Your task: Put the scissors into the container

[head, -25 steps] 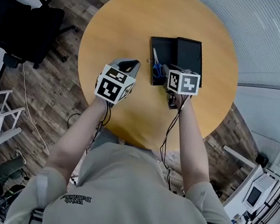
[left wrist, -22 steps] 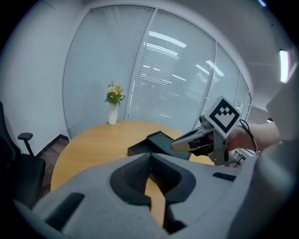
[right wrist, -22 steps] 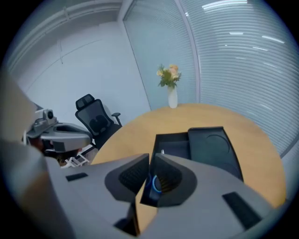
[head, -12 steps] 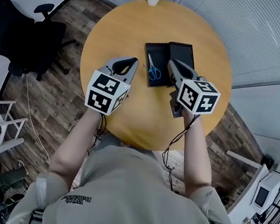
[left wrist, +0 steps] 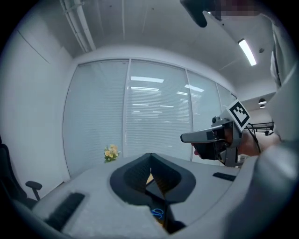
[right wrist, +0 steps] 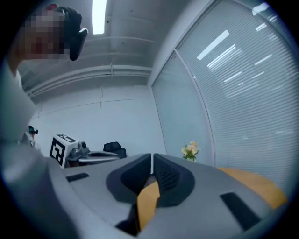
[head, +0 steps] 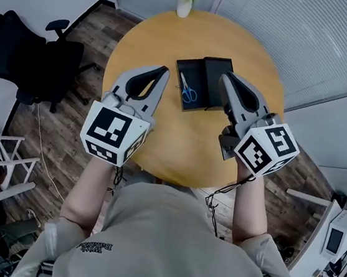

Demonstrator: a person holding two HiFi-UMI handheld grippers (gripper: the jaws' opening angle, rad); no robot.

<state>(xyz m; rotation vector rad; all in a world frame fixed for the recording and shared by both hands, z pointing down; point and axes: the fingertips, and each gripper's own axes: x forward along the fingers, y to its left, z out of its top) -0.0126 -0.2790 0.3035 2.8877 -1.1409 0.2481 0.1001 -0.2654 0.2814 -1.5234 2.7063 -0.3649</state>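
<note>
Left claw [head: 163, 71] and right claw [head: 224, 76] both closed, empty, hovering either side of container [head: 201, 75], scissors [head: 188, 90] inside

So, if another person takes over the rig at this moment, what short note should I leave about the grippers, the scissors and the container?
Left gripper: jaws shut, nothing between them, held above the table, left of the container.
Right gripper: jaws shut, empty, to the container's right.
Scissors: blue-handled, lying flat inside the open black container.
A second black piece, perhaps the lid, lies against the container's right side.
Done: the scissors are in the container.
Left: nothing for the stated task; close the lid only if wanted.
</note>
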